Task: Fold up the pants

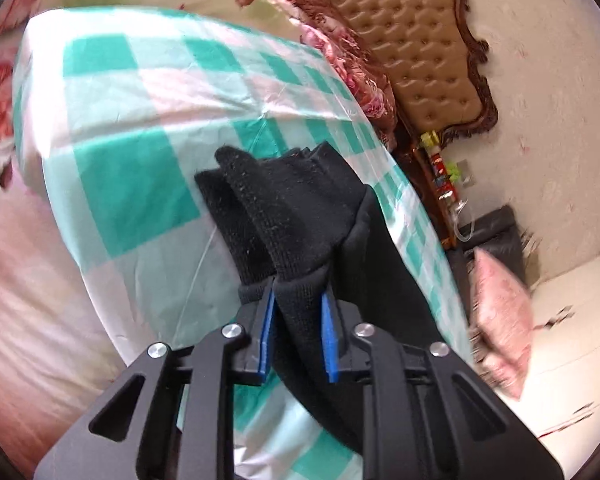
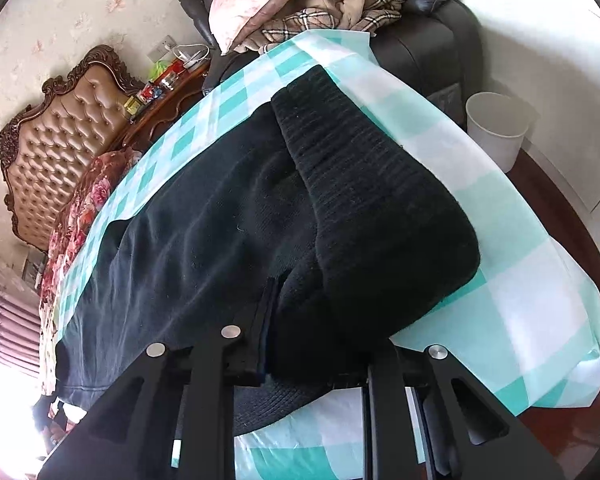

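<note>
The black pants (image 2: pixel 204 232) lie along a bed covered by a teal and white checked sheet (image 2: pixel 500 216). My left gripper (image 1: pixel 298 300) is shut on the ribbed cuff ends of the pants (image 1: pixel 284 216) and holds them lifted above the sheet (image 1: pixel 132 128). My right gripper (image 2: pixel 300 300) is at the ribbed waistband end (image 2: pixel 380 184); the cloth bulges over it and hides the right finger. Its left finger (image 2: pixel 266 320) shows beside a bunched fold, so it seems shut on the waistband.
A tufted brown headboard (image 2: pixel 60 136) and a floral quilt (image 2: pixel 84 208) are at the bed's far side. A dark armchair (image 2: pixel 432 32) piled with pillows and a plaid blanket stands beyond the bed end. A white bin (image 2: pixel 500 128) stands on the dark floor.
</note>
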Available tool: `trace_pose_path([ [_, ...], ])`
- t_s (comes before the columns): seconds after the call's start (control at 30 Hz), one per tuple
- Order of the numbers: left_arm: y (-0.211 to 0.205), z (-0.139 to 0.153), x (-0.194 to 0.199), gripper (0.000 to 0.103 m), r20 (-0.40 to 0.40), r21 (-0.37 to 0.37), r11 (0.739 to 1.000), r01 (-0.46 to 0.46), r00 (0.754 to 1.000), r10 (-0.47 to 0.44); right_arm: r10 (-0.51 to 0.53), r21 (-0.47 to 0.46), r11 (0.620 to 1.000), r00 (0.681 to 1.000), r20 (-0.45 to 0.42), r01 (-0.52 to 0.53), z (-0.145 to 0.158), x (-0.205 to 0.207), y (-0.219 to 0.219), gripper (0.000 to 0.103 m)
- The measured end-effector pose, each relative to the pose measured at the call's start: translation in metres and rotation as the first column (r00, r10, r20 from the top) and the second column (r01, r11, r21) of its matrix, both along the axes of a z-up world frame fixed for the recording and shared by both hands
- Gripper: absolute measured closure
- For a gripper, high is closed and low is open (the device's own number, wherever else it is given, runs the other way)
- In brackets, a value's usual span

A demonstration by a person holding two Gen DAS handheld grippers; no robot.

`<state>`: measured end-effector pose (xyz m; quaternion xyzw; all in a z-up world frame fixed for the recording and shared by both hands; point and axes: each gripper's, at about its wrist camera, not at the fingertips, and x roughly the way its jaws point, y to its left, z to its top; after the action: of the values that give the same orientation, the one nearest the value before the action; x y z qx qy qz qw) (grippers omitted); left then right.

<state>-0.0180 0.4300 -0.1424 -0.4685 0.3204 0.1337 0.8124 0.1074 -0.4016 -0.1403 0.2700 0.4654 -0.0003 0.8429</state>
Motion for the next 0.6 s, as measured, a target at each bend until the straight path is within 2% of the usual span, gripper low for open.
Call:
trace_pose_path([
  [0.03, -0.002, 0.004, -0.001, 0.069, -0.013, 0.034, 0.999, -0.006, 1.0, 0.007, 0.001, 0.002, 1.0, 1.0, -0.001, -0.001, 0.0, 0.0, 0.0, 0.087],
  [0.07, -0.003, 0.009, -0.005, 0.051, -0.029, 0.073, 0.997, -0.031, 0.999, 0.034, 0.002, 0.004, 1.0, 1.0, -0.002, -0.002, 0.0, 0.0, -0.001, 0.086],
  [0.1, -0.004, 0.015, -0.01, 0.047, -0.039, 0.124, 0.99, -0.068, 0.997, 0.073, 0.004, -0.001, 1.0, 1.0, 0.0, -0.004, 0.002, -0.001, -0.001, 0.086],
  [0.17, -0.006, 0.028, -0.016, 0.047, -0.041, 0.209, 0.972, -0.105, 0.992, 0.116, 0.014, -0.026, 1.0, 1.0, 0.011, -0.014, 0.007, -0.004, 0.0, 0.083],
  [0.3, -0.027, 0.055, -0.015, 0.045, -0.016, 0.338, 0.936, -0.098, 0.994, 0.11, 0.009, -0.03, 1.0, 1.0, 0.008, -0.009, 0.008, -0.008, -0.003, 0.08],
  [0.37, -0.049, 0.071, -0.01, 0.036, -0.001, 0.461, 0.884, -0.074, 0.997, 0.084, -0.007, -0.026, 1.0, 1.0, 0.002, 0.007, 0.01, -0.013, -0.006, 0.073],
  [0.43, -0.074, 0.084, -0.002, 0.031, 0.021, 0.58, 0.813, -0.04, 0.999, 0.034, -0.02, -0.032, 0.999, 1.0, 0.008, 0.02, 0.015, -0.018, -0.01, 0.066],
  [0.47, -0.094, 0.091, 0.002, 0.029, 0.023, 0.663, 0.749, -0.01, 1.0, -0.007, -0.035, -0.049, 0.998, 0.999, 0.004, 0.035, 0.018, -0.021, -0.013, 0.048],
  [0.5, -0.106, 0.096, 0.008, 0.029, 0.016, 0.697, 0.717, 0.012, 0.999, -0.033, -0.065, -0.09, 0.994, 0.998, 0.002, 0.065, 0.021, -0.024, -0.016, 0.044],
  [0.57, -0.133, 0.102, 0.018, 0.029, -0.015, 0.753, 0.653, 0.08, 0.995, -0.103, -0.137, -0.199, 0.97, 0.99, 0.027, 0.139, 0.031, -0.033, -0.026, 0.043],
  [0.6, -0.144, 0.104, 0.021, 0.029, -0.034, 0.768, 0.632, 0.102, 0.992, -0.119, -0.163, -0.233, 0.958, 0.986, 0.037, 0.167, 0.035, -0.037, -0.029, 0.043],
])
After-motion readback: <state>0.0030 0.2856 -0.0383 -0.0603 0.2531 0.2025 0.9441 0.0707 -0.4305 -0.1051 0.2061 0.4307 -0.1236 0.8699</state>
